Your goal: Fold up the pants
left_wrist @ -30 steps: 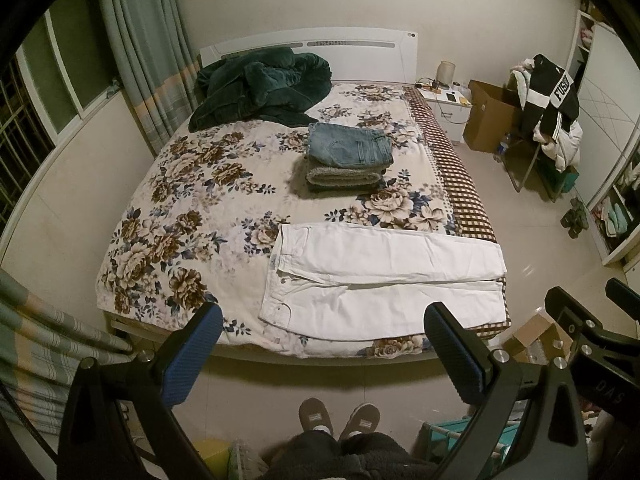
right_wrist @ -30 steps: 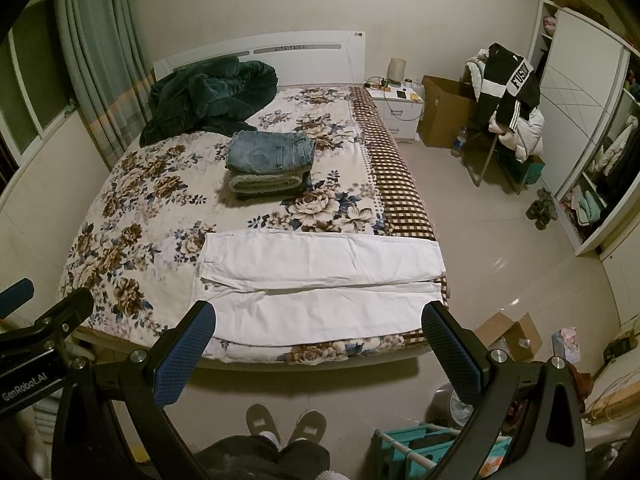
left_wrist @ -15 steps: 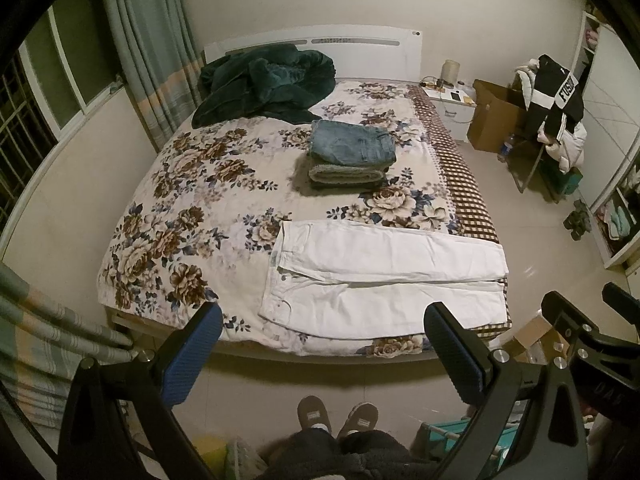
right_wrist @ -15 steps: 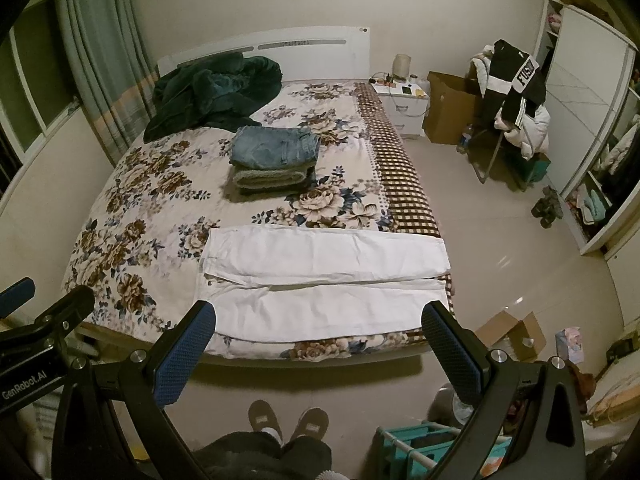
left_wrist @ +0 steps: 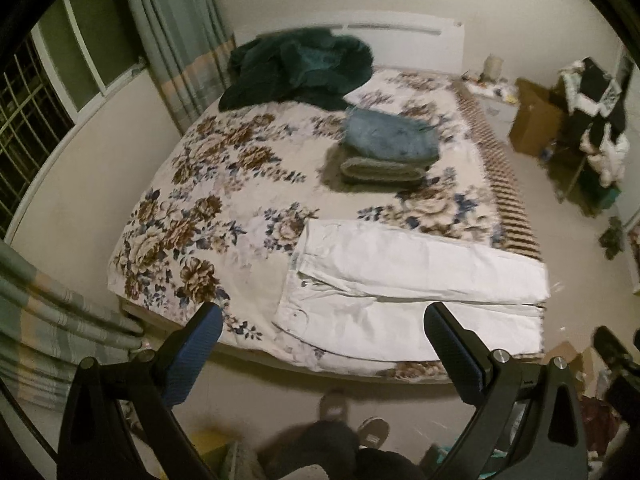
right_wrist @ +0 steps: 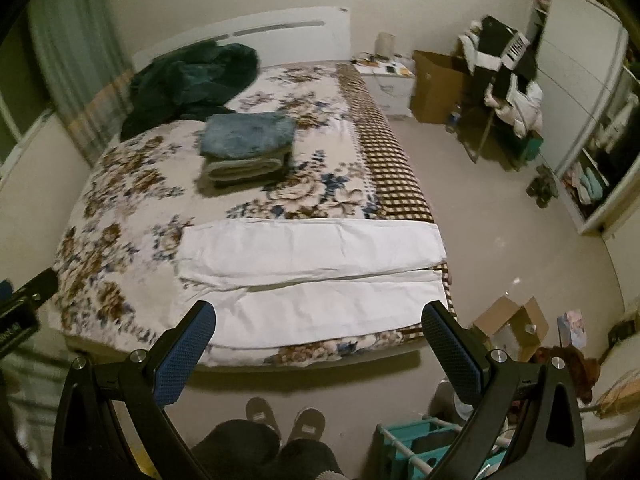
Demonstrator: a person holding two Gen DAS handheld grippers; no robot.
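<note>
White pants point(left_wrist: 404, 280) lie flat across the near end of the floral bed point(left_wrist: 224, 200), waist to the left, legs running to the right edge; they also show in the right wrist view point(right_wrist: 316, 272). My left gripper point(left_wrist: 322, 344) is open and empty, held above the bed's near edge, short of the pants. My right gripper point(right_wrist: 318, 340) is open and empty, also short of the pants. Part of the right gripper point(left_wrist: 616, 356) shows at the left wrist view's right edge.
A stack of folded jeans point(left_wrist: 386, 148) sits mid-bed, a dark green blanket point(left_wrist: 296, 66) near the headboard. Curtains point(left_wrist: 48, 320) hang at left. A cardboard box point(right_wrist: 510, 326) and teal rack point(right_wrist: 424, 444) stand on the floor at right. My slippered feet point(right_wrist: 284, 420) are below.
Both grippers have moved forward toward the bed, so the pants look larger and nearer. The views are slightly blurred from motion. Both stay open.
</note>
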